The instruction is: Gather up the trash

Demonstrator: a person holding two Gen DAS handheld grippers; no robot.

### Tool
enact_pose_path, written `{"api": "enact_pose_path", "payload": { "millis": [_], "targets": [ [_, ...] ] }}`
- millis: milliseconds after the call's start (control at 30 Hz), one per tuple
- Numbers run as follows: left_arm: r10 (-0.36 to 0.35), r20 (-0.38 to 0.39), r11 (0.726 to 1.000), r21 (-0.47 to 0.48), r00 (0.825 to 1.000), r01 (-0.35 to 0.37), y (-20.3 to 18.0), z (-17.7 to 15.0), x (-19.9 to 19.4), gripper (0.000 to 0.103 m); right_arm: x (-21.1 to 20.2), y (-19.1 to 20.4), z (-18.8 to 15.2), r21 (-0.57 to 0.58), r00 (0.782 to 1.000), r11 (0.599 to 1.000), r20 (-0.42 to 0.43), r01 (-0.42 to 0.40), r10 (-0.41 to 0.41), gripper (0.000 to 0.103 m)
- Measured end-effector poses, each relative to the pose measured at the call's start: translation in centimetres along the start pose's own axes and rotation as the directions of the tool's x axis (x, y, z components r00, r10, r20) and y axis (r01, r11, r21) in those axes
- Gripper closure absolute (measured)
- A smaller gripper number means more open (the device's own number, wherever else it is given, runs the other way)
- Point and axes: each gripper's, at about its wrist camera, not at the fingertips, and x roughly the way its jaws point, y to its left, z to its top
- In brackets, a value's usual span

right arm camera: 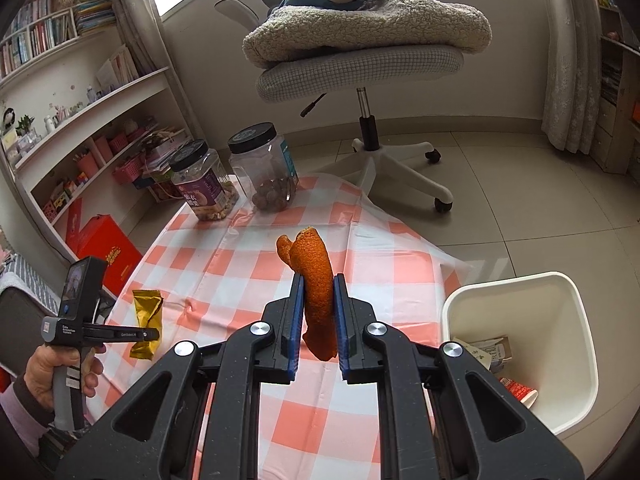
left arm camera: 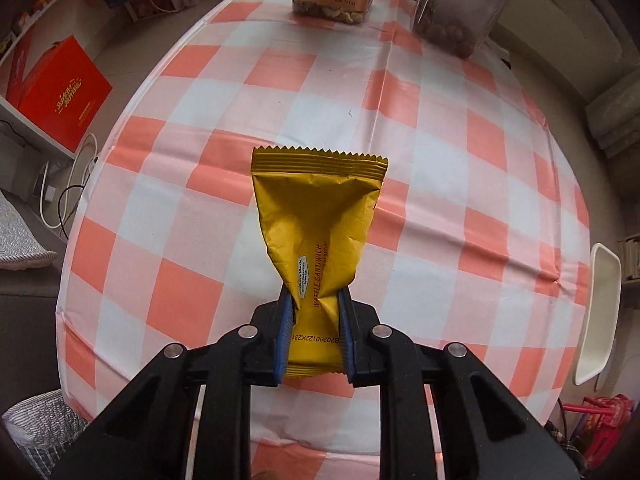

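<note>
Pinching a yellow snack wrapper (left arm camera: 320,240) by its lower half, the left claw (left arm camera: 315,300) has its blue pads (left arm camera: 285,328) pressed into the foil, which crumples at the waist and stands up over the checked cloth of the bench (left arm camera: 460,160). Over on the right, the right claw (right arm camera: 316,292) is clamped tight on a piece of orange peel (right arm camera: 316,280), its curled end poking out past the fingertips, above the bench. Just beside the bench's right edge sits the white bin (right arm camera: 576,320), with paper scraps and a red-printed cup inside. Two clear jars, a purple-labelled nut jar (right arm camera: 204,186) and a second jar (right arm camera: 266,168), stand at the far end. A hand (right arm camera: 52,372) grips the left tool's handle.
</note>
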Motion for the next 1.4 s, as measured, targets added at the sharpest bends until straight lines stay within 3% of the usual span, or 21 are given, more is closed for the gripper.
{"api": "enact_pose_path", "payload": {
  "millis": [133, 367, 567, 667, 767, 833, 933, 1133, 1400],
  "targets": [
    [-0.007, 0.121, 1.0, 0.009, 0.993, 0.006, -1.3, -0.8, -3.3, 0.083, -1.0, -1.6, -0.1, 0.026, 0.999, 0.999, 0.017, 0.032, -0.033, 0.089],
    [-0.021, 0.288, 0.999, 0.052, 0.958, 0.006, -4.1, -0.3, -6.2, 0.083, -2.8, -5.2, -0.3, 0.072, 0.991, 0.99, 0.049, 0.119, -0.122, 0.089],
    [-0.06, 0.342, 0.996, 0.086, 0.938, 0.032, -6.7, -0.9, -7.8, 0.083, -3.7, -9.3, -0.8, 0.146, 0.978, 0.968, 0.015, 0.206, -0.21, 0.089],
    [-0.115, 0.368, 0.988, 0.138, 0.923, 0.068, -8.8, -1.5, -8.7, 0.082, -4.1, -11.5, -1.0, 0.192, 0.968, 0.95, -0.011, 0.247, -0.25, 0.088],
    [-0.162, 0.404, 0.974, 0.213, 0.9, 0.08, -11.9, -2.4, -10.2, 0.082, -5.0, -12.9, -1.1, 0.214, 0.952, 0.929, -0.007, 0.302, -0.307, 0.072],
    [-0.206, 0.405, 0.962, 0.251, 0.891, 0.109, -14.1, -2.9, -11.0, 0.082, -5.9, -14.0, -1.2, 0.244, 0.941, 0.913, 0.005, 0.328, -0.339, 0.042],
    [-0.279, 0.381, 0.94, 0.295, 0.882, 0.17, -17.8, -3.6, -11.8, 0.082, -7.4, -15.8, -1.3, 0.301, 0.936, 0.894, 0.01, 0.333, -0.352, 0.035],
    [-0.371, 0.336, 0.879, 0.428, 0.866, 0.211, -26.6, -6.1, -12.8, 0.082, -10.7, -18.3, -1.1, 0.378, 0.915, 0.856, 0.055, 0.352, -0.4, 0.018],
    [-0.433, 0.284, 0.815, 0.53, 0.856, 0.236, -35.7, -8.1, -13.5, 0.077, -15.1, -22.0, -1.5, 0.463, 0.863, 0.797, 0.12, 0.388, -0.49, 0.012]
  ]
}}
